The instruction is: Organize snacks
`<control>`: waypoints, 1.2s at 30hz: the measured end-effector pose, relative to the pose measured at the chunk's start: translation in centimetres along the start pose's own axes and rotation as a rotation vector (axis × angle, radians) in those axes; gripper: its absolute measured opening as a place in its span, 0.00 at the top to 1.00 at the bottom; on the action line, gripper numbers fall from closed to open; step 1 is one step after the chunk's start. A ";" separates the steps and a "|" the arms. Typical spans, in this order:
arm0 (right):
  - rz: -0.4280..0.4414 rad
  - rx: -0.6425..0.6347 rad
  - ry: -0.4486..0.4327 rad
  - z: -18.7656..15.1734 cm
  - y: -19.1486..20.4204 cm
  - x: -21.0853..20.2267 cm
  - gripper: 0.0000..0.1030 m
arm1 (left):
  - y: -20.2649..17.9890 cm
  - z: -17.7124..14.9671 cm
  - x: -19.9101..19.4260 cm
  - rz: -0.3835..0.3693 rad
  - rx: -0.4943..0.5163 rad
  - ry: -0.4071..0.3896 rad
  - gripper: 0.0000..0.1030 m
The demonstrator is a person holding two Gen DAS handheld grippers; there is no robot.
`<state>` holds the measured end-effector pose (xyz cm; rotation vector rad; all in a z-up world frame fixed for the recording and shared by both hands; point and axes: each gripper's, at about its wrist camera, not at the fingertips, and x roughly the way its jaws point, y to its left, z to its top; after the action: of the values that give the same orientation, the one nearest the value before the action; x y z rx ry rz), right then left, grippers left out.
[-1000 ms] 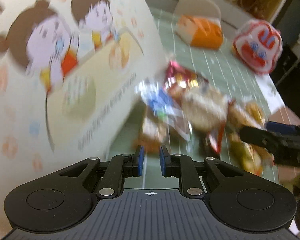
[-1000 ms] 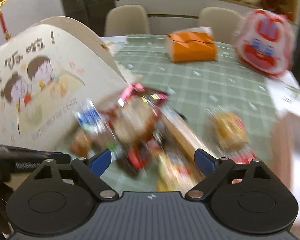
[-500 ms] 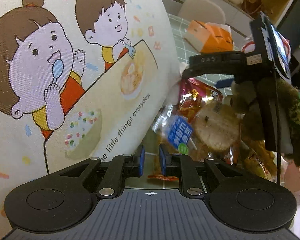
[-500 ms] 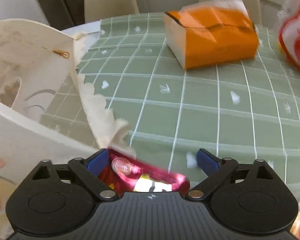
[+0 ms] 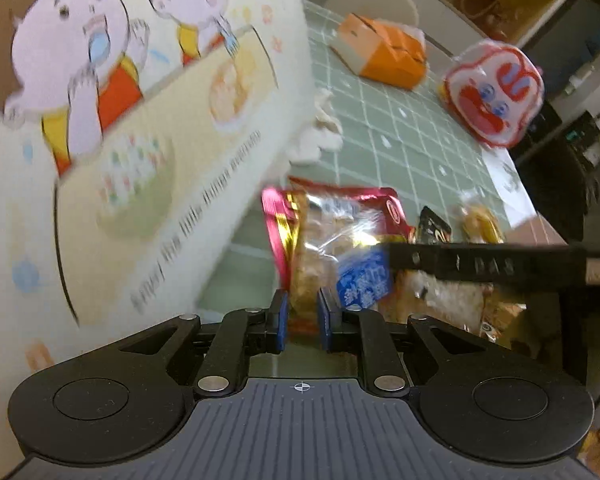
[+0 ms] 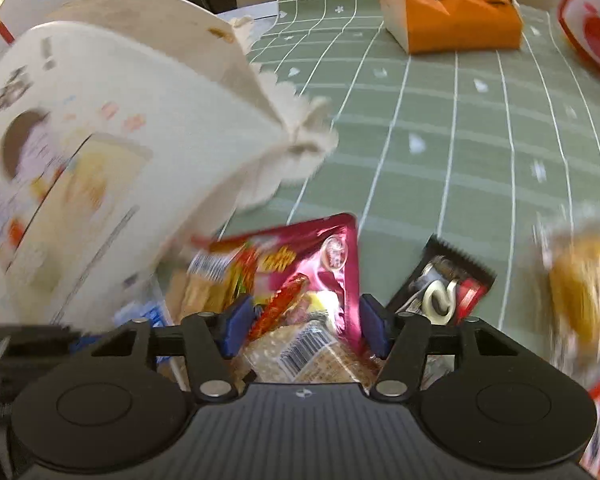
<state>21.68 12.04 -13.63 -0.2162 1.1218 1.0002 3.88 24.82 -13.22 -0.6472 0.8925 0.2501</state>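
Note:
A heap of snack packets lies on the green checked tablecloth (image 6: 460, 140) beside a white bag printed with cartoon children (image 5: 140, 140) (image 6: 100, 160). My right gripper (image 6: 306, 326) points down into the heap. Its jaws are closing, and a pink foil snack packet (image 6: 316, 264) (image 5: 280, 220) fills the gap, with both pads at its sides. In the left wrist view one black finger (image 5: 460, 266) of that gripper lies across the heap. My left gripper (image 5: 302, 320) hovers near the heap's edge with only a narrow gap between its pads and nothing gripped.
A black packet (image 6: 440, 292) and a yellow snack (image 6: 580, 292) lie right of the heap. An orange tissue box (image 6: 452, 12) and a red-and-white bag (image 5: 496, 92) sit further back. The table's right edge (image 5: 520, 216) is close, and chairs stand behind.
My right gripper has dropped from over the open cloth onto the heap, and its jaws have narrowed around the pink packet. The left gripper has edged toward the heap, its gap unchanged.

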 end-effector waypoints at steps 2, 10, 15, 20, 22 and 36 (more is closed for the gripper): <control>0.012 0.012 -0.001 -2.0 0.0 -1.1 0.51 | -0.6 -0.9 0.0 -0.018 0.016 0.031 0.81; 0.020 -0.083 -0.013 -7.2 1.9 -5.7 0.55 | -2.5 -3.5 -0.8 -0.050 0.040 0.085 0.84; -0.032 -0.074 -0.079 -5.4 1.1 -6.0 0.42 | -1.6 -1.6 -2.8 0.001 -0.028 -0.034 0.84; 0.025 0.154 -0.093 -3.1 -1.8 -4.1 0.39 | -1.3 2.8 -1.8 0.023 0.015 -0.108 0.84; 0.067 0.234 -0.072 -2.7 -2.7 -3.2 0.39 | -0.9 4.6 -0.3 0.059 0.018 -0.088 0.83; 0.398 0.583 -0.071 -3.1 -5.0 -1.6 0.28 | 0.4 4.2 3.3 -0.023 0.015 0.064 0.85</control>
<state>23.32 6.47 -15.32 0.5252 1.3708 0.9701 8.41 27.56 -14.10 -0.6544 0.9472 0.2026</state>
